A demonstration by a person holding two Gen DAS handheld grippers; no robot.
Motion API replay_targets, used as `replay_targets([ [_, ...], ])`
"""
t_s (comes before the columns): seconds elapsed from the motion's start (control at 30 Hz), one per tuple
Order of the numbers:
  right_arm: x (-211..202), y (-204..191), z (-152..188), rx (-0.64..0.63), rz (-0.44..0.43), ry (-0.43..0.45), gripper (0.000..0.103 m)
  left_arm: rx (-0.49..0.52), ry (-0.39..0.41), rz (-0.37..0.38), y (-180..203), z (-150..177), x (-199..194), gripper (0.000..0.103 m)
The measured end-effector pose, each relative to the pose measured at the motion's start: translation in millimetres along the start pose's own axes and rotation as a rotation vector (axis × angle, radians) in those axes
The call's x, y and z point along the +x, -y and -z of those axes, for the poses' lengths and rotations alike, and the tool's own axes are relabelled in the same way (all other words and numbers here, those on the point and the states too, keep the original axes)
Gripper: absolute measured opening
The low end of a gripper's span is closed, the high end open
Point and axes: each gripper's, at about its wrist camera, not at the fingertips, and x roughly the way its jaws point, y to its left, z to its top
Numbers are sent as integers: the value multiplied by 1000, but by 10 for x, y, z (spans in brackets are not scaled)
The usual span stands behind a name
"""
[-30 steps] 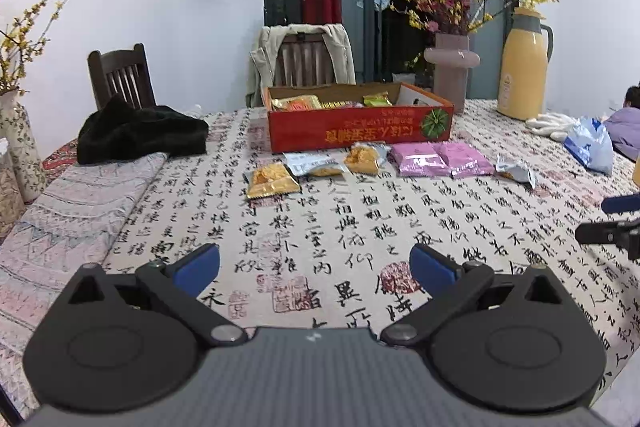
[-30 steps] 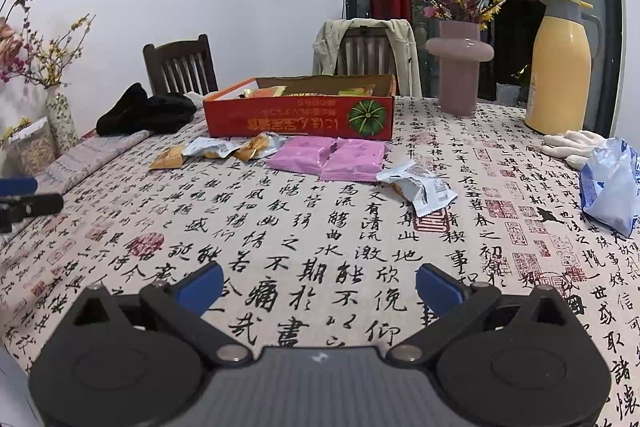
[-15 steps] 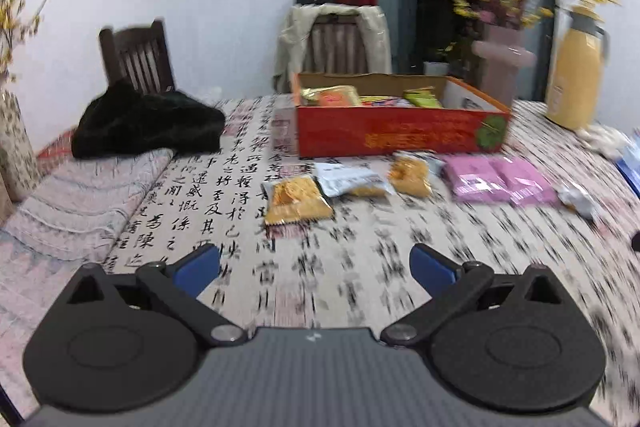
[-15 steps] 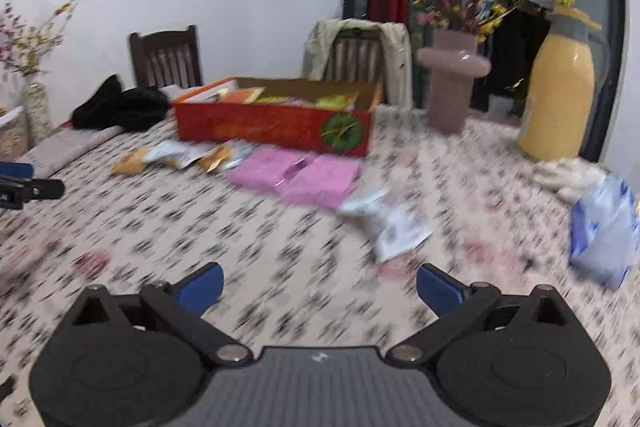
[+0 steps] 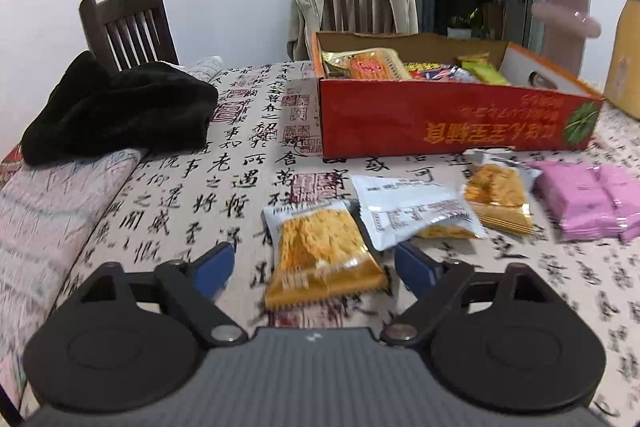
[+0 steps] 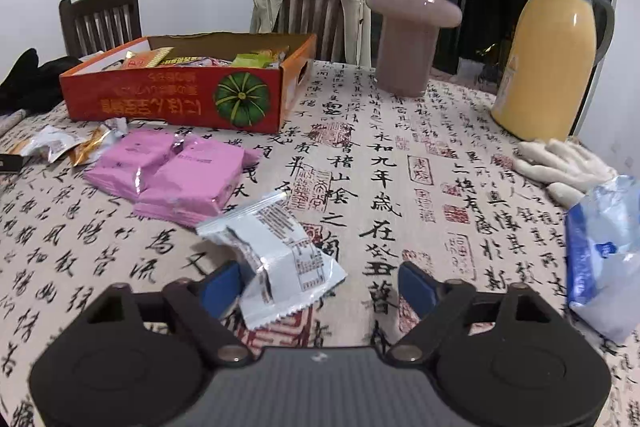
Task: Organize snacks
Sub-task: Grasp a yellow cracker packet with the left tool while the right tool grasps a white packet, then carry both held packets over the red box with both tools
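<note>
A red cardboard box (image 5: 440, 119) with several snack packs inside stands on the table; it also shows in the right wrist view (image 6: 176, 99). My left gripper (image 5: 316, 271) is open, its fingers either side of an orange snack pack (image 5: 320, 255) lying flat. A white pack (image 5: 408, 211), another orange pack (image 5: 498, 197) and pink packs (image 5: 588, 203) lie to its right. My right gripper (image 6: 320, 283) is open just over a silver-white pack (image 6: 280, 251). The pink packs (image 6: 176, 175) lie beyond it.
A black garment (image 5: 116, 111) and a folded patterned cloth (image 5: 52, 211) lie at the left. A pink vase (image 6: 412, 31), a yellow thermos (image 6: 552, 43), white gloves (image 6: 568, 167) and a blue plastic bag (image 6: 604, 251) are at the right. Chairs stand behind the table.
Both grippers have moved forward and down toward the loose snacks. The left one now straddles the orange pack; the right one has reached the silver-white pack. Both stay open.
</note>
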Motion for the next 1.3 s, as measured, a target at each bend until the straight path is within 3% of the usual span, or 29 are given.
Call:
replay_targets([
  [0.1, 66, 5, -38, 12, -23, 9, 71, -24, -6, 12, -44, -59, 129, 79],
  [0.2, 115, 4, -67, 12, -33, 17, 70, -42, -8, 21, -72, -108, 196, 75],
  [0.3, 149, -8, -94, -2, -37, 28, 70, -38, 4, 31, -65, -127, 185, 44],
  [0.33, 164, -12, -105, -2, -38, 30, 70, -39, 1, 23, -59, -128, 166, 42],
  [0.43, 185, 2, -110, 19, -68, 38, 64, -62, -8, 14, -61, -78, 72, 41],
  [0.53, 152, -16, -88, 25, -75, 49, 47, -96, -11, 27, -93, 16, -116, 40],
  [0.6, 103, -42, -60, 26, -77, 46, 43, -110, -6, 33, -103, 84, -285, 40],
  [1.03, -740, -232, 527, 86, -104, 65, 39, -125, 76, 52, -53, 354, -1261, 40],
  [1.3, -1479, -208, 717, 81, -72, 151, 39, -94, 166, 99, 49, 307, -1804, 40],
])
